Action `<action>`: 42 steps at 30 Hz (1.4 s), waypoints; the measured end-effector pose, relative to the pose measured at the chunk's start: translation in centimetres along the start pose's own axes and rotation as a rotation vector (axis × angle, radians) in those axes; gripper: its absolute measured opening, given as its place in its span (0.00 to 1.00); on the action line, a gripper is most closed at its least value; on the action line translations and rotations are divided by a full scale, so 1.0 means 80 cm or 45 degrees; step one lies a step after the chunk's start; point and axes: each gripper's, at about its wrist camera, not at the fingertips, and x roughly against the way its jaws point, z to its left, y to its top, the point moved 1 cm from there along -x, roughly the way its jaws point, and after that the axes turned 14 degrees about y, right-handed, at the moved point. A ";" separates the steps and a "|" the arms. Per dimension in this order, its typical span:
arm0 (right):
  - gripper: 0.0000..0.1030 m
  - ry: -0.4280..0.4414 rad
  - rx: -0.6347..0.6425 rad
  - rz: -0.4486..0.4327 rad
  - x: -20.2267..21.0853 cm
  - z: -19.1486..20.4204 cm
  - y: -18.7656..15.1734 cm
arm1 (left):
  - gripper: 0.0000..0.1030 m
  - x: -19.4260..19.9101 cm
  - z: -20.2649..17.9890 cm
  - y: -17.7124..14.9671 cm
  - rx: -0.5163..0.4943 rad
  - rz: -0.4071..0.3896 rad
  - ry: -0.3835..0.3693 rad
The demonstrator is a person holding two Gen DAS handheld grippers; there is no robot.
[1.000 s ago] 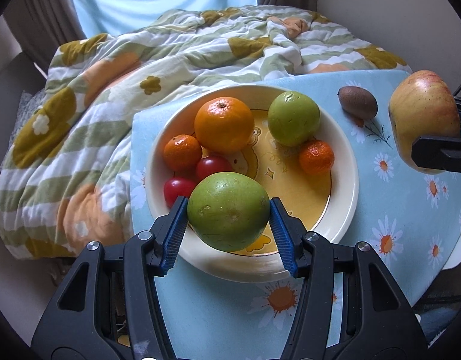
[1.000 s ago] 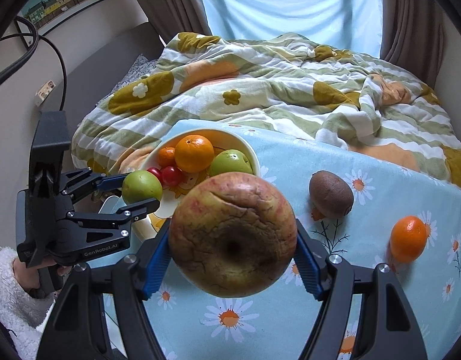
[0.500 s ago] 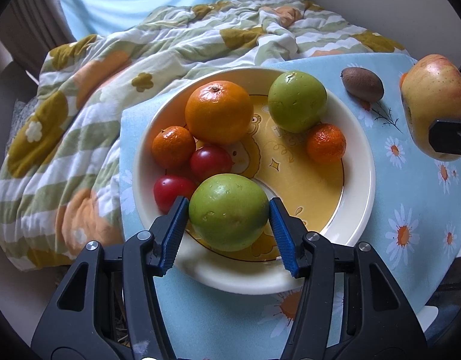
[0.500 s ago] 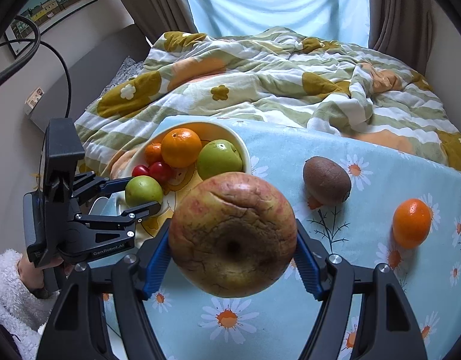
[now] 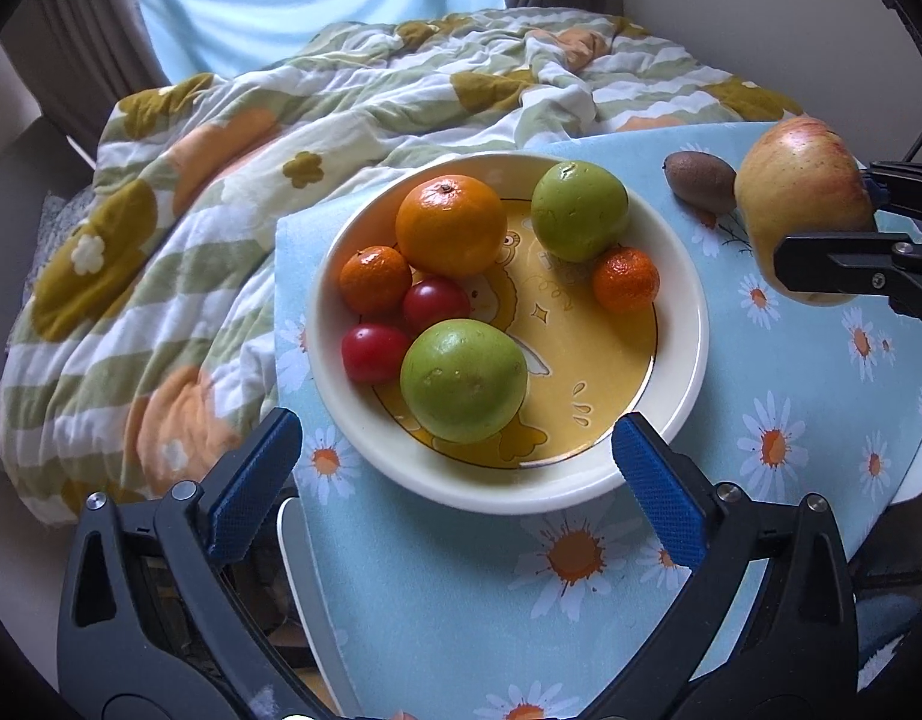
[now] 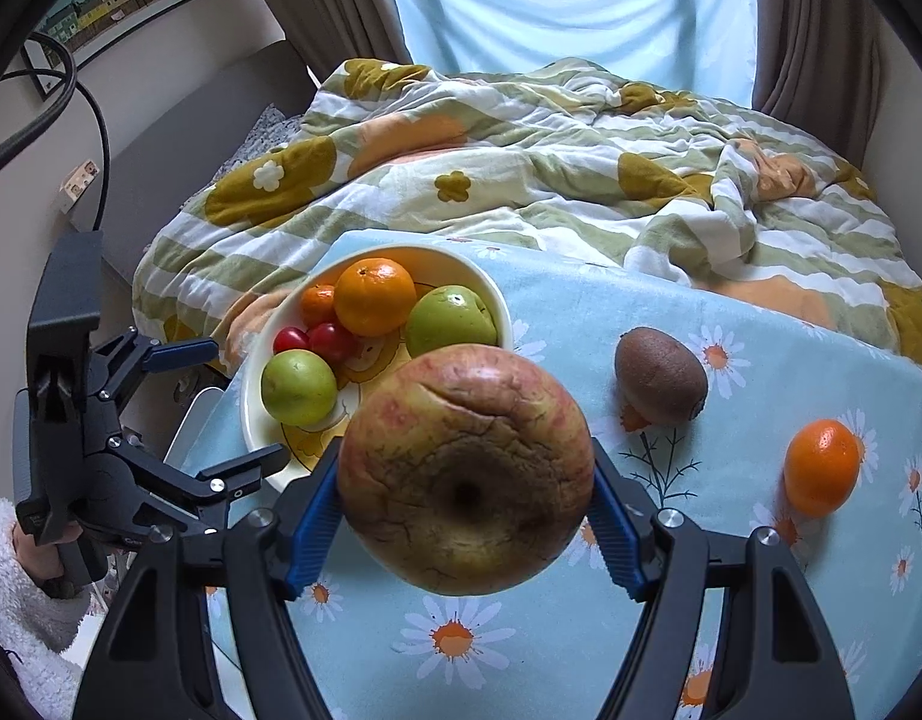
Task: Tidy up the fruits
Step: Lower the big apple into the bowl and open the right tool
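A cream bowl (image 5: 677, 384) with a yellow cartoon bottom holds a big orange (image 5: 451, 225), two green fruits (image 5: 464, 381) (image 5: 579, 211), two mandarins and two cherry tomatoes. My left gripper (image 5: 455, 465) is open and empty at the bowl's near rim, just behind the near green fruit. My right gripper (image 6: 466, 501) is shut on a large wrinkled red-yellow apple (image 6: 466, 468), held above the cloth to the right of the bowl (image 6: 251, 420). A kiwi (image 6: 660, 375) and a mandarin (image 6: 821, 465) lie on the cloth.
The bowl stands on a blue daisy-print cloth (image 5: 791, 420) over a small table. A rumpled floral quilt (image 6: 521, 168) on a bed lies behind and to the left. The table's left edge (image 5: 293, 540) is close to the bowl.
My left gripper lowered the green fruit into the bowl, opened and let it go. The fruit now rests in the bowl. The right gripper has kept hold of the apple.
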 end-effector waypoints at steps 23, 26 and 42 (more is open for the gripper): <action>0.68 0.059 0.195 0.168 -0.105 0.043 0.009 | 1.00 0.020 0.025 -0.063 0.072 0.075 0.019; 0.68 0.051 0.187 0.150 -0.105 0.042 0.011 | 1.00 0.020 0.026 -0.064 0.078 0.076 0.013; 0.99 -0.013 0.153 -0.108 -0.048 0.038 0.024 | 1.00 0.036 0.024 -0.047 0.071 0.048 -0.001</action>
